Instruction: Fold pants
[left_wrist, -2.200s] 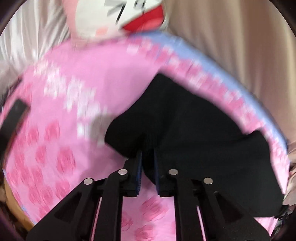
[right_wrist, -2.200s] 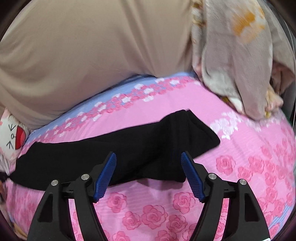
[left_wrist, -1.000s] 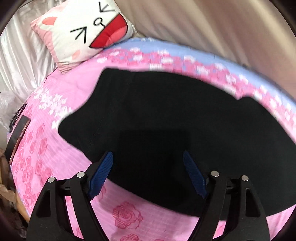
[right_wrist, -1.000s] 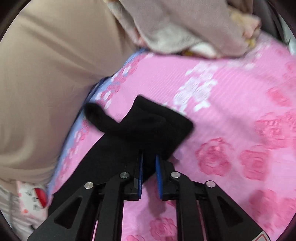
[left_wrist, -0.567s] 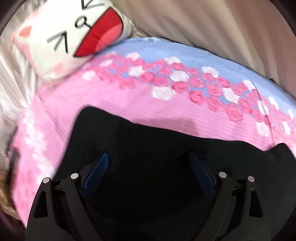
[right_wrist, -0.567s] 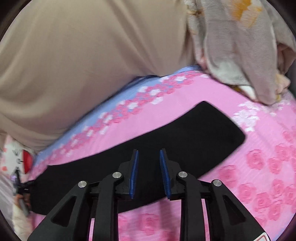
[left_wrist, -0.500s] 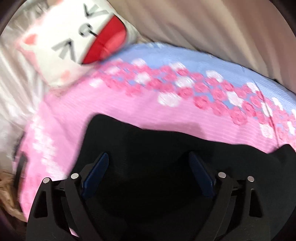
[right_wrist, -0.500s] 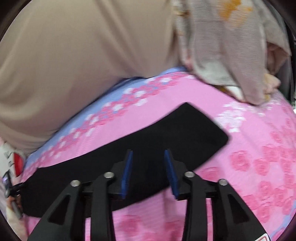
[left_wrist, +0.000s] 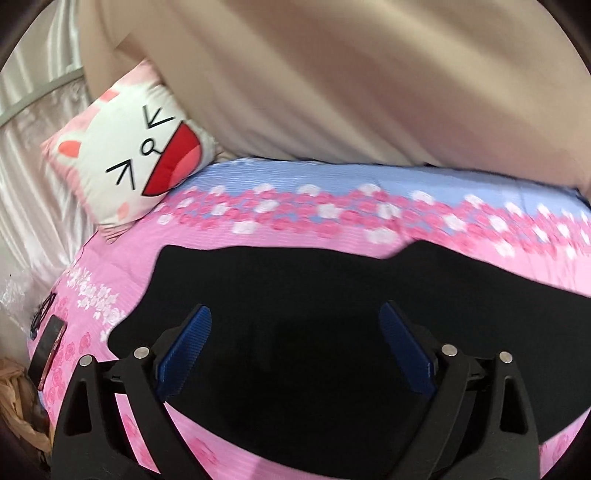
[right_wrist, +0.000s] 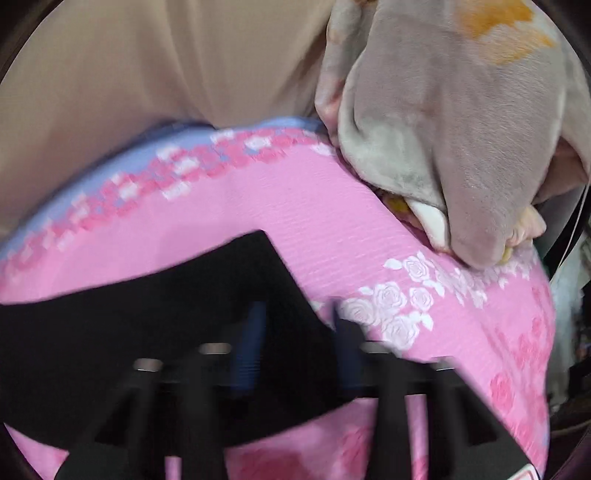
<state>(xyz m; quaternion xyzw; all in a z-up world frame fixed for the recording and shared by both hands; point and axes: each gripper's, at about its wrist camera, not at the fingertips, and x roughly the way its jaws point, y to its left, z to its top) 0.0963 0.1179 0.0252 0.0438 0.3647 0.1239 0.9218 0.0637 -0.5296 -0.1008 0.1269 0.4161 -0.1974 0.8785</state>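
Note:
Black pants (left_wrist: 295, 295) lie flat on the pink rose bedsheet (left_wrist: 122, 266). My left gripper (left_wrist: 295, 325) is wide open and empty, hovering over the left part of the pants. In the right wrist view the pants' end (right_wrist: 184, 314) lies under my right gripper (right_wrist: 295, 317). Its blue pads (right_wrist: 251, 332) are blurred and stand partly apart over the pants' right edge, holding nothing that I can see.
A cat-face cushion (left_wrist: 140, 158) sits at the far left of the bed. A beige curtain (left_wrist: 332, 74) hangs behind. A grey blanket heap (right_wrist: 461, 129) lies at the right. A phone (left_wrist: 48, 347) rests near the left bed edge.
My right gripper was shut on the pants' end, laid it out flat and has spread its pads. My left gripper stayed open and drew back slightly over the pants.

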